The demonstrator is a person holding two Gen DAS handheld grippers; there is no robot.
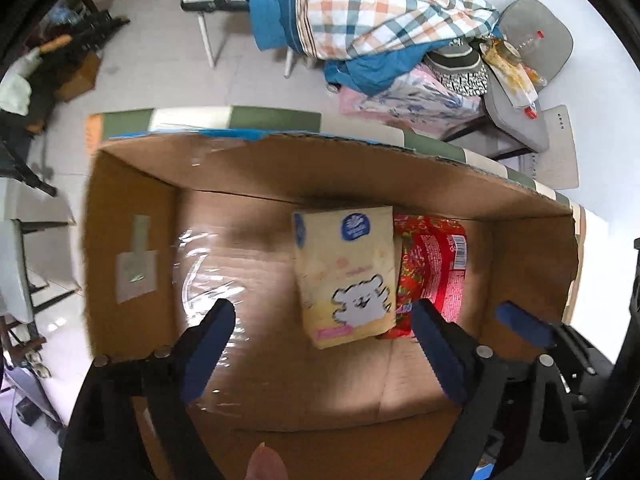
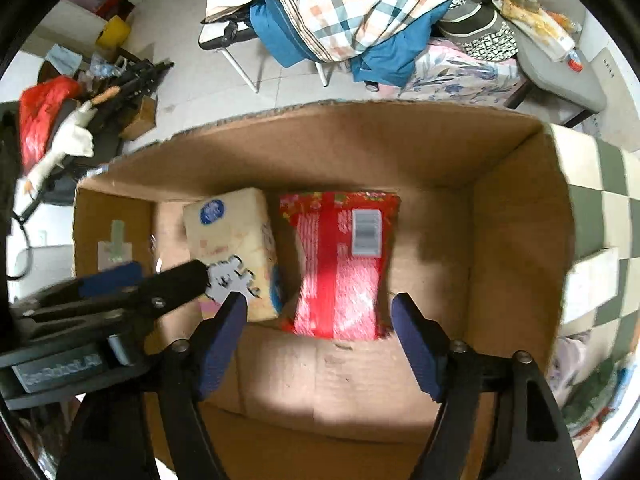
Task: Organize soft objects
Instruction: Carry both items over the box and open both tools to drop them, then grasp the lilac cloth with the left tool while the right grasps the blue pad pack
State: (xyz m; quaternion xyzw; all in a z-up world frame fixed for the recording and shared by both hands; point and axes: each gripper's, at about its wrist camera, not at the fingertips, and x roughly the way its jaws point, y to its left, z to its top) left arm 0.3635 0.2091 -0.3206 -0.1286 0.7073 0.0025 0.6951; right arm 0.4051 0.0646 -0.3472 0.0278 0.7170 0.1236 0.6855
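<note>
A cluttered tiled room is being seen beyond the cardboard box. The yellow tissue pack and red pack are being kept side by side against its far wall. The left gripper and right gripper are being held wide open, empty; the packs could be shoved askew if lowered carelessly.

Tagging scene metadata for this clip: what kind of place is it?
Probably a lived-in home room, maybe a bedroom or storage corner: plaid bedding heaped on a folding cot, clutter on the tiled floor, a cardboard box being packed.
</note>
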